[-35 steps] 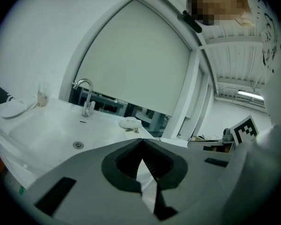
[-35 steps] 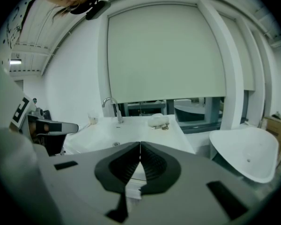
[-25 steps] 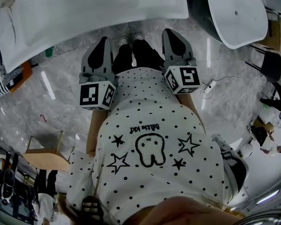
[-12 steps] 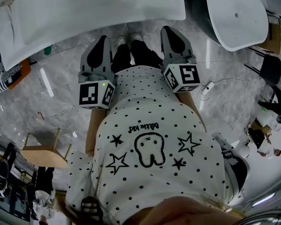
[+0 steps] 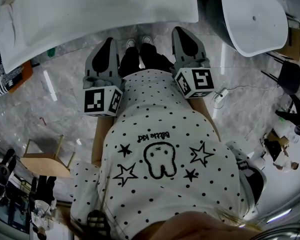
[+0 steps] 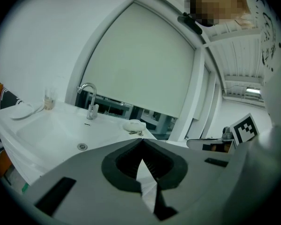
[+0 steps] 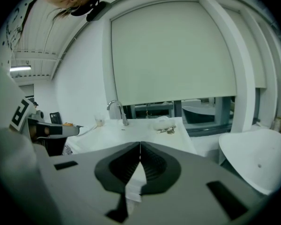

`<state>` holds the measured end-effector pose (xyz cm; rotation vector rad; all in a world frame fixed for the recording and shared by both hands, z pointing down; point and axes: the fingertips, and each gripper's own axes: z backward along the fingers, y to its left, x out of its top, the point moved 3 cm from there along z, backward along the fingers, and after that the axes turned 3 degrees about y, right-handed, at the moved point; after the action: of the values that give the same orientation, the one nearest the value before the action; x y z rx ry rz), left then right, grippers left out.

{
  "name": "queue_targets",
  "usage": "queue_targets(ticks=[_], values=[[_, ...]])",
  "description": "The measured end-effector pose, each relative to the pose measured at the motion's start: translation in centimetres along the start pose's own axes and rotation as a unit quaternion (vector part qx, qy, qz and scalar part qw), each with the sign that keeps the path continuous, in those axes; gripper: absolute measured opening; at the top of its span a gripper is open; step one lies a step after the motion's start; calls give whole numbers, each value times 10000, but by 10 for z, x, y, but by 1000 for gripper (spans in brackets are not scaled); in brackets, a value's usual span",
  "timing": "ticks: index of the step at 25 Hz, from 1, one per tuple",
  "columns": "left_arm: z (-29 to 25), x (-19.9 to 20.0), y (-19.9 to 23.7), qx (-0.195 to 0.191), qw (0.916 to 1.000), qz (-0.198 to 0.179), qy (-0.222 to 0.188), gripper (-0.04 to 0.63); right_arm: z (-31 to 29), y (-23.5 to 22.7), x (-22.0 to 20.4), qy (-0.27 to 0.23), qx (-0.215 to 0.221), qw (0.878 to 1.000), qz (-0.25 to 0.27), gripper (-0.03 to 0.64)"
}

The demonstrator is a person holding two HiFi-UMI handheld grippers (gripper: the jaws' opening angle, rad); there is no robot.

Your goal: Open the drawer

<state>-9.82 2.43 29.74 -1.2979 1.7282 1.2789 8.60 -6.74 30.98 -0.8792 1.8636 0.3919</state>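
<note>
No change: grey left gripper [image 5: 109, 43], grey right gripper [image 5: 180, 33] stay put before front edge of white washbasin counter [image 5: 140, 6], both clenched, empty. Drawer unseen in every view; opening not started.

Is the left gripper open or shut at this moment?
Shut. The left gripper has its jaw tips touching, with nothing between them.

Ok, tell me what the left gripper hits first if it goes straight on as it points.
Probably the front edge of the white sink counter, right ahead of the left gripper; depth is hard to judge.
</note>
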Motion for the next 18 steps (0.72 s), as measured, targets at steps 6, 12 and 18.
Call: queue_targets(ticks=[6,12,18], values=[[0,1,0,-9,10000,18,-28,6,1,-1,2,-46,-25,10000,-22,15],[0,2,0,-20,10000,-11,-65,6,1,-1,1,-71,-39,10000,-28,15],[0,2,0,-20,10000,-21,-52,6,1,-2,2,-76,-43,10000,-35,15]])
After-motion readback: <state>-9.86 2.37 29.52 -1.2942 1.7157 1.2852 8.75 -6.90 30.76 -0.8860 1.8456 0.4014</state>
